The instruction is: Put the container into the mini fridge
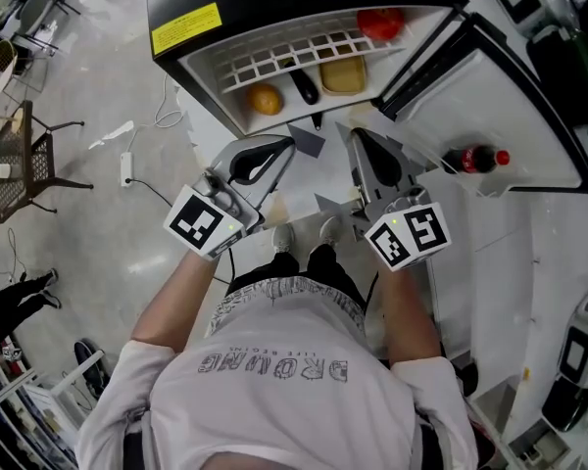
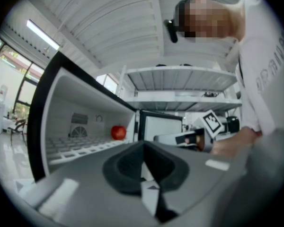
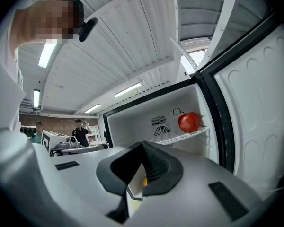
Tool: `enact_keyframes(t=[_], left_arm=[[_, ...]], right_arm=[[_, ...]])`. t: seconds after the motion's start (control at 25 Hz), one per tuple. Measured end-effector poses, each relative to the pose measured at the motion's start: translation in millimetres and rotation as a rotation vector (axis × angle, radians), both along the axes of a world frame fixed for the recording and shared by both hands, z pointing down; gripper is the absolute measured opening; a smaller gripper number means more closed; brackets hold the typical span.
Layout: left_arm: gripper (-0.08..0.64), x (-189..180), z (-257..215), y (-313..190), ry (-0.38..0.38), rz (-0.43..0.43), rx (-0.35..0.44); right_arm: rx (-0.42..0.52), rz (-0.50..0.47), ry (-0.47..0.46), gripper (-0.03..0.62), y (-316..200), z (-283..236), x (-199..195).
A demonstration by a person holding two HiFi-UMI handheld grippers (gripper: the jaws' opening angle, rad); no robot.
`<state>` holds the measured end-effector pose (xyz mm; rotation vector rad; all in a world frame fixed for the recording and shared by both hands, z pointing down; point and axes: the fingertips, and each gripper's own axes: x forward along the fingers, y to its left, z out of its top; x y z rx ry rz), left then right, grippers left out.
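The mini fridge [image 1: 191,67] stands open in front of me, its door [image 1: 490,86] swung out to the right. A yellowish container [image 1: 343,74] rests on the white wire shelf [image 1: 274,62] inside, between a dark oblong object [image 1: 304,86] and a red fruit [image 1: 380,23]. My left gripper [image 1: 290,143] [image 2: 144,144] hangs just outside the fridge opening, jaws together and empty. My right gripper [image 1: 355,133] [image 3: 143,144] is beside it, also shut with nothing held. The red fruit [image 3: 189,122] [image 2: 118,132] shows in both gripper views.
An orange [image 1: 265,99] lies on the shelf's left part. A cola bottle [image 1: 473,159] lies in the door's rack. A chair [image 1: 20,160] and a power strip [image 1: 127,167] are on the floor to the left. Two people [image 3: 80,131] stand far behind.
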<state>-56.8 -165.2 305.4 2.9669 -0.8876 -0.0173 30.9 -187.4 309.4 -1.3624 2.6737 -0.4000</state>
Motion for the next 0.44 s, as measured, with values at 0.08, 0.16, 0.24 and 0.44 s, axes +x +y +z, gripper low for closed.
enact_keyframes(t=[0.08,0.16,0.24,0.44], left_arm=[[0.006,0.3,-1.5,-0.6,0.003,0.001,0.003],[0.006,0.5,-2.6,-1.4,0.004,0.001,0.005],[0.006,0.2,-3.4,-2.4,0.004,0.0,0.006],[0.006,-1.3,-3.8,-5.5,0.006,-0.001,0.008]], right_arm=[[0.011,-0.005,0.016,0.0,0.7,-2.5,-1.5],[0.025,-0.01,0.036,0.0,1.3,-5.4,-3.5],[0.032,-0.015,0.044,0.0,1.5,-7.7,-5.0],[0.035,-0.022,0.051,0.0,0.5,-9.2,-5.9]])
